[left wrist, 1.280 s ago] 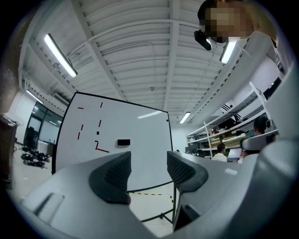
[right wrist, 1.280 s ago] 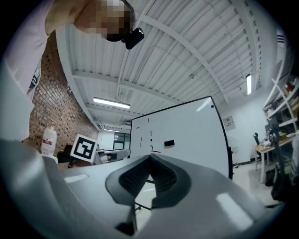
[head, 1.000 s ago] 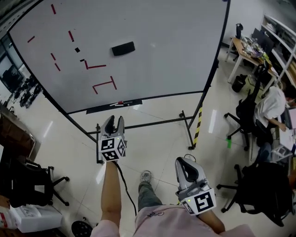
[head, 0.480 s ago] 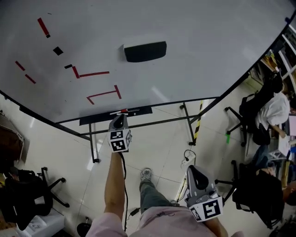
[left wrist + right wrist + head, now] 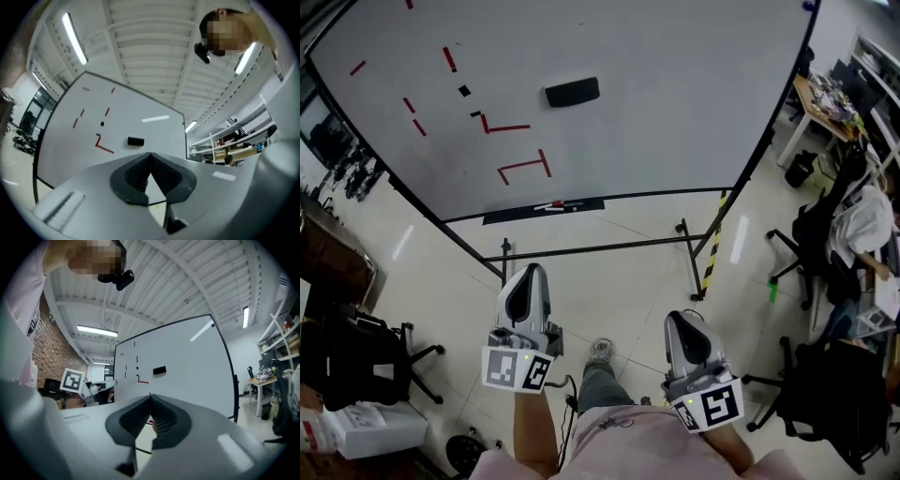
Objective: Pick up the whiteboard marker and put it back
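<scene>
The whiteboard (image 5: 656, 103) carries red strokes and a black eraser (image 5: 572, 91). On its black tray (image 5: 586, 204) lies the whiteboard marker (image 5: 551, 204), white with a red end. My left gripper (image 5: 530, 272) is held well back from the tray, over the floor, its jaws shut with nothing between them. In the left gripper view the left gripper (image 5: 150, 153) points up at the board. My right gripper (image 5: 686, 321) hangs lower right, also shut and empty. The right gripper view shows the right gripper (image 5: 150, 394) closed, with the left gripper's marker cube (image 5: 73, 379) off to its left.
The board's stand has a black crossbar (image 5: 591, 249) and a yellow-black striped leg (image 5: 712, 253). Office chairs (image 5: 356, 361) stand at left and right (image 5: 811, 244). A desk (image 5: 825, 98) and a seated person (image 5: 867, 225) are at far right. My shoe (image 5: 600, 352) is below.
The left gripper, open near the tray a second ago, closed at the tray and has drawn back toward me with nothing in it. The marker still lies on the tray.
</scene>
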Available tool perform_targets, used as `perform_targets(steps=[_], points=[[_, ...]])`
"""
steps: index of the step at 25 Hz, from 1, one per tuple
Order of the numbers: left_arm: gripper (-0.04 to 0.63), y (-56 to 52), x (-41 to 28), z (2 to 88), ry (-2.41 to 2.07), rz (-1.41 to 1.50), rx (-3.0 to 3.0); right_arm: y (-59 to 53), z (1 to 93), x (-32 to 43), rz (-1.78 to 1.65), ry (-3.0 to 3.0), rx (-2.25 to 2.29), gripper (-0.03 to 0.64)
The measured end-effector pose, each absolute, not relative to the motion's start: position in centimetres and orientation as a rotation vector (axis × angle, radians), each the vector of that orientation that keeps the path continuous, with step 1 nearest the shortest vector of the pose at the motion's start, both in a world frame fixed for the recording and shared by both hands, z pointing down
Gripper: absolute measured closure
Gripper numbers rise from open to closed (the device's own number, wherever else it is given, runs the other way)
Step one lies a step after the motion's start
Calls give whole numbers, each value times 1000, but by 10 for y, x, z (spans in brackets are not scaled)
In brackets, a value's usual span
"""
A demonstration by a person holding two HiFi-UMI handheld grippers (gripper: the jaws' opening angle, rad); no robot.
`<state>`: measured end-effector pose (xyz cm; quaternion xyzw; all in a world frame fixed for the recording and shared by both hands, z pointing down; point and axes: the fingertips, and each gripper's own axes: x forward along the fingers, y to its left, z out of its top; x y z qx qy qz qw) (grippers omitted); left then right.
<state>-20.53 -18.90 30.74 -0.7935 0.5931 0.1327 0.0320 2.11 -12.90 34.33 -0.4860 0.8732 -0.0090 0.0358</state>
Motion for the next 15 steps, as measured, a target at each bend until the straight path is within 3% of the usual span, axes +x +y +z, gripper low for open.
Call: perform_targets(steps=[8, 15], points=[[591, 126, -128, 220, 1766, 748, -2217, 61, 327, 109, -82, 2623, -1408, 614], [591, 218, -106, 241, 1789, 704, -2315, 145, 292, 104, 19, 2588, -1349, 614]])
